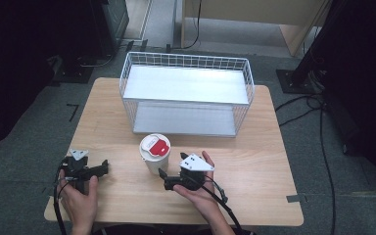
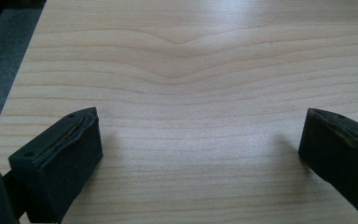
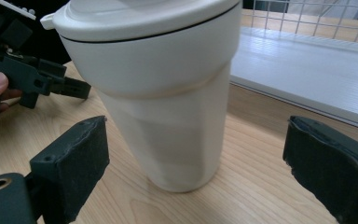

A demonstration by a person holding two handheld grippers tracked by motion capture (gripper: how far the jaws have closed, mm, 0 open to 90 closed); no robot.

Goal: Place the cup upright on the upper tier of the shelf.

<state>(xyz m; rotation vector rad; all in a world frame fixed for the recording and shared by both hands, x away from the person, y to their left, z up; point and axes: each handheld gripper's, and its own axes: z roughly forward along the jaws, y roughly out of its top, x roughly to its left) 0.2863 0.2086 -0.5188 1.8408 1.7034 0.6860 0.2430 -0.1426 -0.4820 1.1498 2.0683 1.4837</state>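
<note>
A white lidded cup with a red label on its lid stands upright on the wooden table, in front of the wire basket. My right gripper sits just right of and below the cup, open, its jaws wide apart either side of the cup without touching it. My left gripper rests near the table's front left, held by a hand. It is open, with only bare wood between its jaws. The left gripper also appears beyond the cup in the right gripper view.
A white wire basket with two white shelves stands at the back middle of the table, its open side facing the cup. Dark stands and cables lie on the grey floor around the table.
</note>
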